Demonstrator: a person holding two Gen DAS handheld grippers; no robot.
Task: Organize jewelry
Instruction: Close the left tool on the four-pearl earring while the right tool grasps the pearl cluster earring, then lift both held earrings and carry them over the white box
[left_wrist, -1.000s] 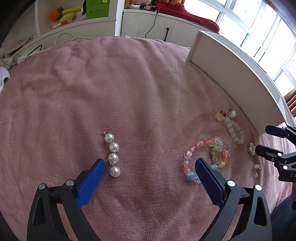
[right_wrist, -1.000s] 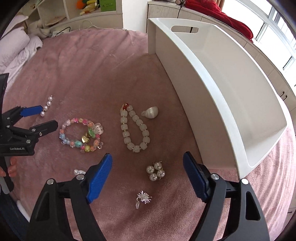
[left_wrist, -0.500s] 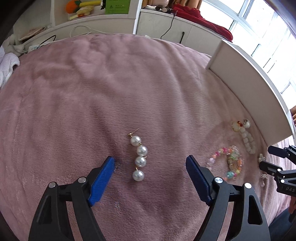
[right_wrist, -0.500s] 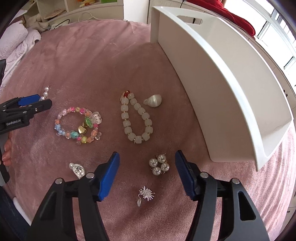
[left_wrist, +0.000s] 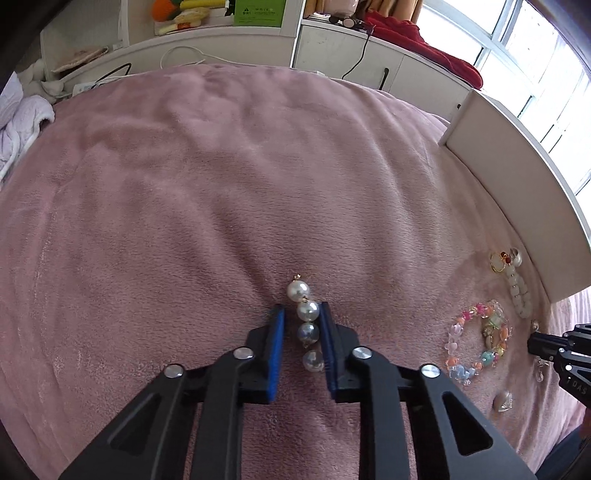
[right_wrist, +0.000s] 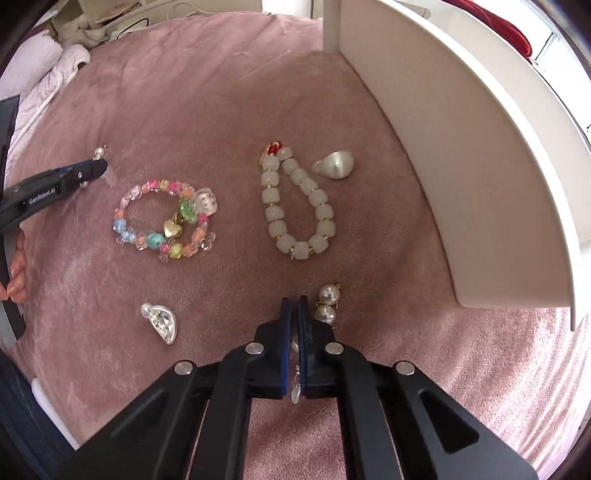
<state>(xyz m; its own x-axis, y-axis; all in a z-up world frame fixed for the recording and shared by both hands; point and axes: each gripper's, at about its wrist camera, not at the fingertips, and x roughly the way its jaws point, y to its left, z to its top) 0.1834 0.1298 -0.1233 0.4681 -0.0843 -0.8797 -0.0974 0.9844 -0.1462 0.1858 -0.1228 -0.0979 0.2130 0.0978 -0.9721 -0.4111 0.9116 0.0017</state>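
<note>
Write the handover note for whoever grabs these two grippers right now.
Left gripper: closed around the four-pearl drop earring lying on the pink blanket; not lifted.
Right gripper: shut on the small silver crystal charm, beside the pearl cluster earring.
On the blanket: colorful bead bracelet, white bead bracelet, silver teardrop pendant, silver leaf-shaped charm.
White tray stands at the right; no jewelry visible in it.
Done: two grasps.
Left: carry both pieces to the tray, probably, then the rest.
</note>
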